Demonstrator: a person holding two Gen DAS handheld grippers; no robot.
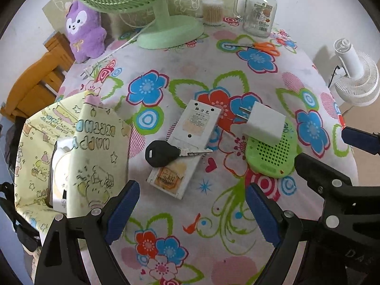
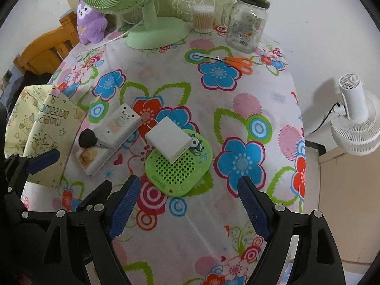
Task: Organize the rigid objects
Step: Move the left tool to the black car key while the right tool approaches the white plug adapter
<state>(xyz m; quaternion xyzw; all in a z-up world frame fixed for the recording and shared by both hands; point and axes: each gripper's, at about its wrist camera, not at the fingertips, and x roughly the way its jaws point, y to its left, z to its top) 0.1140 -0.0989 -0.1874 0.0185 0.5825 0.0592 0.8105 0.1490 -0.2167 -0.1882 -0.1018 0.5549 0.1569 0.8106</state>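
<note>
Charger (image 1: 263, 123), white and blocky, rests on the green perforated case (image 1: 273, 152); a black-headed key (image 1: 163, 154) lies across the white box (image 1: 187, 142) just beside it. Left gripper (image 1: 192, 210) and right gripper (image 2: 187, 210) both hover with fingers apart, empty, touching nothing. Only the left view shows the charger's prongs and something white inside the yellow gift bag (image 1: 92, 147). Beyond the case, a glass jar (image 2: 247, 30) looks empty.
</note>
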